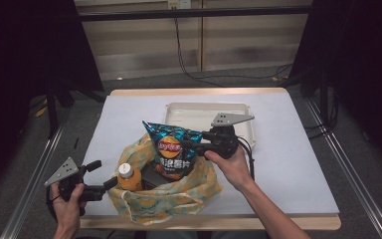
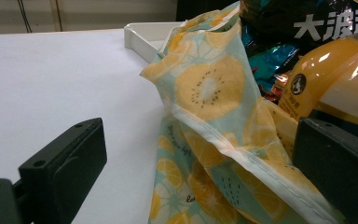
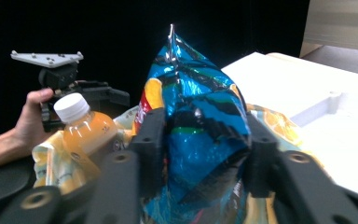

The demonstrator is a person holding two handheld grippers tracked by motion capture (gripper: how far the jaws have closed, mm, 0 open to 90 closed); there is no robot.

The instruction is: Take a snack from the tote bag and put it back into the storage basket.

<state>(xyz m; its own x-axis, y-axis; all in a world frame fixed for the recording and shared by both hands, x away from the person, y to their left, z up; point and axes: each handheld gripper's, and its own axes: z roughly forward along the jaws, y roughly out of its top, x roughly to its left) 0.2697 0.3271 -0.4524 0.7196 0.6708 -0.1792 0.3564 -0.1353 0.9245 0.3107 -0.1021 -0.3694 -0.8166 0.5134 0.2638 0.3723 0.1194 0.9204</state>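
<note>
A blue crisp bag (image 1: pixel 171 149) stands upright in a fruit-print cloth bag (image 1: pixel 179 196) at the table's front middle. My right gripper (image 1: pixel 186 145) comes in from the right and is shut on the crisp bag (image 3: pixel 200 107), both pads (image 3: pixel 151 135) pressing into its crumpled foil. An orange juice bottle (image 1: pixel 128 177) with a white cap stands in the cloth bag's left side. My left gripper (image 1: pixel 103 174) is at the cloth bag's left edge, open. In the left gripper view the cloth rim (image 2: pixel 209 88) lies loose between its jaws, with the bottle (image 2: pixel 335 79) just past the right one.
A shallow white tray (image 1: pixel 199 110) lies behind the cloth bag, just beyond the right gripper. White sheet (image 1: pixel 288 164) covers the table, bare at the right and far left. Black curtains and cables ring the table.
</note>
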